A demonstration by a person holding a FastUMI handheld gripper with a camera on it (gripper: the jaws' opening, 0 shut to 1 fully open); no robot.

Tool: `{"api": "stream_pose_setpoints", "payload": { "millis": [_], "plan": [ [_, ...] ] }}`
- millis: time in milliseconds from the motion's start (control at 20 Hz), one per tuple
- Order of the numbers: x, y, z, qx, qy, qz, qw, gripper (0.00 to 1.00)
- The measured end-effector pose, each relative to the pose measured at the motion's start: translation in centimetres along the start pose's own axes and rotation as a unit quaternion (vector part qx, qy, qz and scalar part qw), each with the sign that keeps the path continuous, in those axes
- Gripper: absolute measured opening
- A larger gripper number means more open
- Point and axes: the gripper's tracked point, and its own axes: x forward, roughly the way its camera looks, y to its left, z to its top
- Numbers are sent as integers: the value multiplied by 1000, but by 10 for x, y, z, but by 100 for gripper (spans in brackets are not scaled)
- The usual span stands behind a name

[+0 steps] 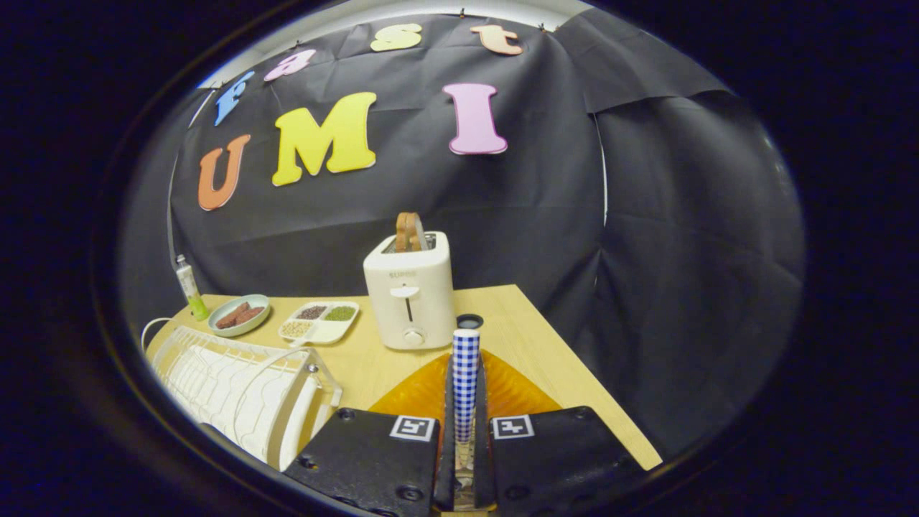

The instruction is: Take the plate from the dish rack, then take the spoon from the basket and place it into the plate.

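Observation:
My gripper (pixel 465 431) is shut on a spoon with a blue-and-white checked handle (pixel 465 373), which stands upright between the fingers. Its bowl end is hidden down between them. Directly under and just ahead of the fingers, an orange ribbed plate (pixel 513 393) lies on the wooden table. The white wire dish rack (pixel 230 388) stands to the left of the fingers, with no plate in it.
A white toaster (pixel 409 294) with a slice of bread in it stands beyond the plate. A small dark round object (pixel 469 321) sits beside it. Further left are a divided tray of grains (pixel 319 323), a small dish of sausages (pixel 239 314) and a green-capped tube (pixel 191 289). The table's right edge (pixel 596 388) runs close by.

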Motion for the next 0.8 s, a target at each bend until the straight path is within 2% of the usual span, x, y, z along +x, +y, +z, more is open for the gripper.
{"api": "stream_pose_setpoints", "payload": {
  "millis": [250,500,800],
  "plan": [
    [-40,9,43,-14,-65,-4,998,15],
    [-110,38,87,-28,-105,11,994,16],
    [-207,94,101,-36,-137,58,988,15]
  ]
}}
